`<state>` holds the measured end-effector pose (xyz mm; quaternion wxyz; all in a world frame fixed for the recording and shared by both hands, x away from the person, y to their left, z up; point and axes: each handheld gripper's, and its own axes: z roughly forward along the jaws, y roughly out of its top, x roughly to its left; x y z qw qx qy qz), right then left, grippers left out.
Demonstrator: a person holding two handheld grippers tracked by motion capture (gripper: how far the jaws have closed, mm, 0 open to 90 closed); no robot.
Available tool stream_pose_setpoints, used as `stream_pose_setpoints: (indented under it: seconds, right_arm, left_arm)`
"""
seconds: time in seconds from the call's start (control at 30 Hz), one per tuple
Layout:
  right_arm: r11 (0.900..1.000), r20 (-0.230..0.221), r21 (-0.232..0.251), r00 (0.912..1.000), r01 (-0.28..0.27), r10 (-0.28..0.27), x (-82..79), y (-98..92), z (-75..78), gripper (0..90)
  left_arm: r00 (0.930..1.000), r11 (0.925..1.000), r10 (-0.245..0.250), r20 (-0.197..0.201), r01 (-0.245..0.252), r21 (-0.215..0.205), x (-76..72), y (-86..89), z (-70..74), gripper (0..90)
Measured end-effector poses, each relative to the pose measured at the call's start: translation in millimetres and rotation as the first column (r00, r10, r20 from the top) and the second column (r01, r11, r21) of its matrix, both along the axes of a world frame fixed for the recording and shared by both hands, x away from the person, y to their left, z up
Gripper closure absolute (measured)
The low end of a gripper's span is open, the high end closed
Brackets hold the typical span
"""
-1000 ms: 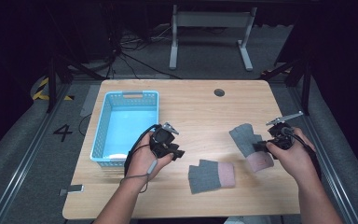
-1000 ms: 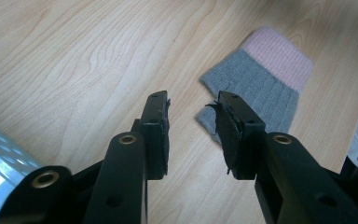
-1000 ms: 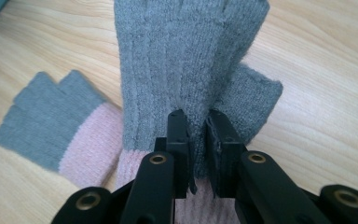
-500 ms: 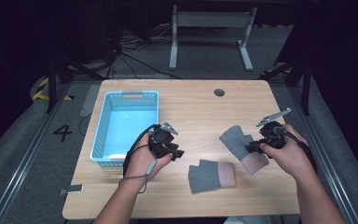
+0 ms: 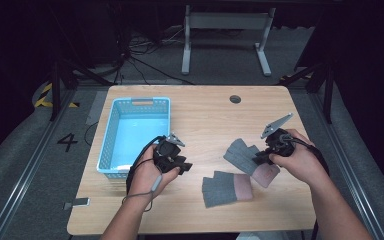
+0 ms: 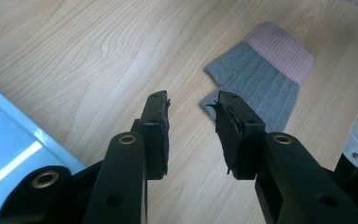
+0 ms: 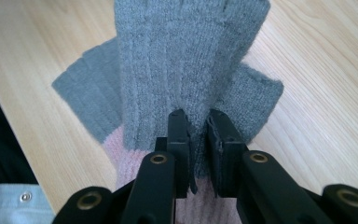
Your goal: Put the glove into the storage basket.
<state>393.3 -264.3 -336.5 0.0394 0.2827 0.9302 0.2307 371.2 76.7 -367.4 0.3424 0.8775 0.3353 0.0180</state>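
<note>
High view, basket: the blue basket (image 5: 111, 131) is sitting on the left part of the table (image 5: 205, 115), showing a bare pale floor with nothing lying inside it.
Right side: the right hand-held gripper (image 5: 261, 157) is pinching a grey glove (image 5: 241, 154) by its knit just above the pink cuff; in the right gripper view the jaws are pressing together on a fold of that glove (image 7: 186, 56), which is stretching away from them.
Left side: the left hand-held gripper (image 5: 180, 166) is hovering just right of the basket, jaws spread with only bare wood showing between them.
Second glove: another grey glove with a pink cuff (image 5: 226, 187) is lying flat on the table near the front edge, between the two hands; the left gripper view is catching it (image 6: 261, 79) just beyond the jaw tips, untouched.
Change: the right hand and its pinched glove are now sitting further left, closer to the flat glove; the left hand is staying put.
</note>
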Motion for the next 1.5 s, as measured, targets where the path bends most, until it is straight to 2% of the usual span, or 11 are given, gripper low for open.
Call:
stream_pose_setpoints:
  seconds: [0.3, 0.4, 0.67, 0.83, 0.97, 1.07, 1.13, 1.33, 1.4, 1.43, 1.5]
  right_arm:
    - [0.997, -0.003, -0.007, 0.9967, -0.081, 0.081, 4.9, 13.6, -1.2, 80.7]
    - [0.99, 0.001, -0.021, 0.9899, -0.141, 0.141, 6.6, 20.0, -2.9, 80.6]
    - [0.981, -0.022, -0.027, 0.9816, -0.19, 0.19, 8.1, 31.6, -9.3, 80.5]
    - [0.96, -0.046, -0.043, 0.9606, -0.276, 0.274, 5.6, 45.6, -17.3, 80.5]
    - [0.955, -0.066, -0.058, 0.9557, -0.291, 0.287, 5.3, 50.8, -22.0, 80.6]
    - [0.942, -0.072, -0.07, 0.9432, -0.329, 0.324, 3.4, 56.1, -27.5, 80.6]
    - [0.926, -0.074, -0.091, 0.9294, -0.367, 0.362, 2.3, 58.9, -29.9, 80.5]
    - [0.908, -0.088, -0.096, 0.9121, -0.408, 0.4, -0.2, 64.6, -36.7, 80.5]
    - [0.906, -0.088, -0.098, 0.9101, -0.413, 0.405, -0.4, 65.1, -37.5, 80.5]
    - [0.897, -0.096, -0.105, 0.9022, -0.429, 0.421, -1.1, 67.0, -39.6, 80.4]
    - [0.893, -0.095, -0.106, 0.8986, -0.437, 0.428, -1.4, 68.2, -40.7, 80.4]
  left_arm:
    - [0.9997, 0.9997, 0.024, 0.003, -0.024, -0.002, -5.8, 9.5, 0.7, 65.0]
    - [0.9995, 0.9995, 0.032, 0.001, -0.032, -0.003, -7.8, 12.0, 0.4, 64.9]
    - [0.9989, 0.9989, 0.046, -0.003, -0.046, -0.003, -11.4, 15.4, 0.1, 64.8]
    - [0.9991, 0.9991, 0.043, -0.003, -0.043, -0.005, -10.1, 16.0, 0.3, 64.8]
    - [0.9991, 0.9991, 0.041, -0.005, -0.041, -0.001, -9.1, 14.9, -0.2, 64.8]
    - [0.9993, 0.9994, 0.036, -0.006, -0.036, 0.003, -8.4, 14.0, 0.1, 64.8]
    - [0.9993, 0.9993, 0.037, -0.006, -0.037, -0.002, -8.4, 13.0, 0.3, 64.8]
    - [0.9997, 0.9997, 0.025, -0.007, -0.025, 0.003, -8.1, 10.3, 0.8, 64.8]
    - [0.9996, 0.9997, 0.026, -0.007, -0.025, 0.003, -7.9, 10.3, 0.8, 64.8]
    - [0.9997, 0.9997, 0.025, -0.007, -0.025, 0.003, -7.6, 10.2, 0.5, 64.8]
    - [0.9997, 0.9997, 0.025, -0.007, -0.025, 0.004, -7.6, 10.1, 0.4, 64.7]
